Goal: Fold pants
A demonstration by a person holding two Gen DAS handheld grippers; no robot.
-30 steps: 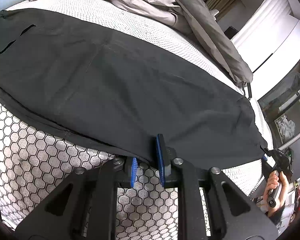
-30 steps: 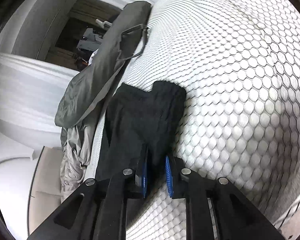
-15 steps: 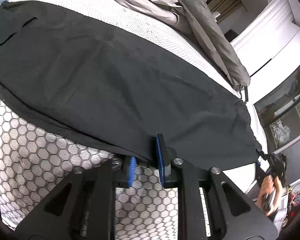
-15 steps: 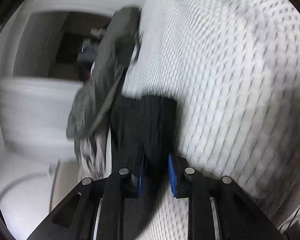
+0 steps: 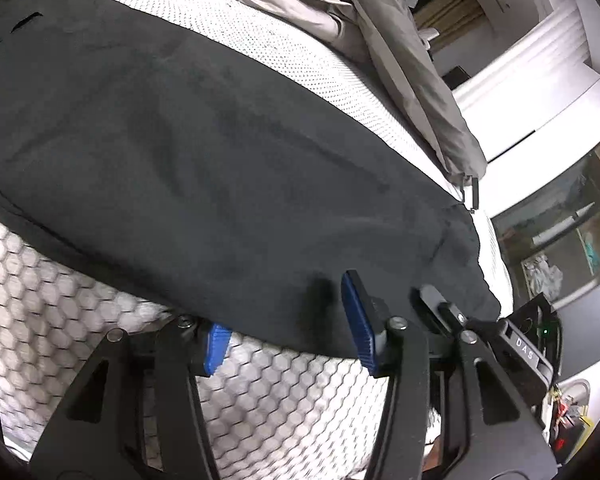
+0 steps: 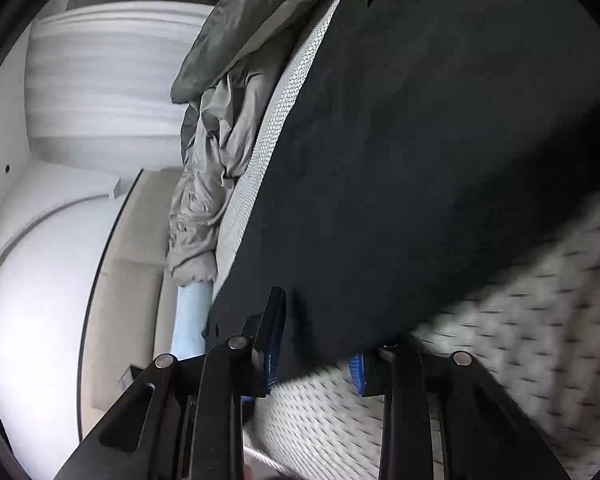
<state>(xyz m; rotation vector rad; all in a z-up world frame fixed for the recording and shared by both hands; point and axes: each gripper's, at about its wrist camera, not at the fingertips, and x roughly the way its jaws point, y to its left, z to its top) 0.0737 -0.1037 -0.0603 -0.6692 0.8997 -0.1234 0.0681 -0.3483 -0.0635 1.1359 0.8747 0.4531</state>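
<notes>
Both jaws opening over black pants, hexagon-patterned mattress, rumpled grey bedding

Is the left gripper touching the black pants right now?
Touching. In the left wrist view, the left gripper is opening with the pants hem still between its fingers, the fabric draped over one blue pad.

Your left gripper has a black frame with triangular cut-outs in each arm. Round silver screws sit at the linkage joints. Each finger carries a blue ribbed pad. Your right gripper follows the same pattern: black arms, silver screws, blue pads. In the left wrist view its black body bears white lettering and a small green light.
</notes>
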